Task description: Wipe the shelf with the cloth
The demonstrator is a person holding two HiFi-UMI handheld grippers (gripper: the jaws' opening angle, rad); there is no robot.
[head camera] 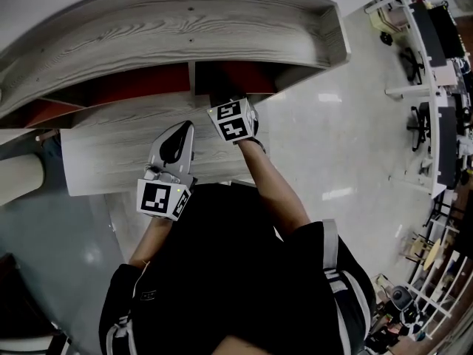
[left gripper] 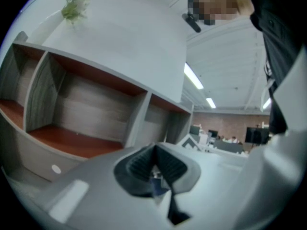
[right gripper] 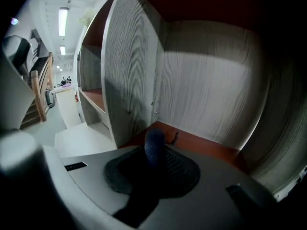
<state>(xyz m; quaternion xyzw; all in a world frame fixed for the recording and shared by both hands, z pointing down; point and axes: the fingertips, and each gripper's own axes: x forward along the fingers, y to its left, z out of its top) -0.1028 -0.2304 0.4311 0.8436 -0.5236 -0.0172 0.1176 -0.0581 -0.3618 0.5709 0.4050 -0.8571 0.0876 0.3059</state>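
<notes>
Cloth (right gripper: 154, 146): dark blue, bunched into a narrow upright roll, pinched in the right tongs (right gripper: 156, 155), with its rounded end standing up past the tips. It sits inside a shelf compartment, just above the red-brown floor and near the back left corner; whether it touches the floor cannot be told. Shelf (head camera: 185, 32): grey wood-grain, curved top board, upright dividers, red-brown compartment floors, grey grained back wall
</notes>
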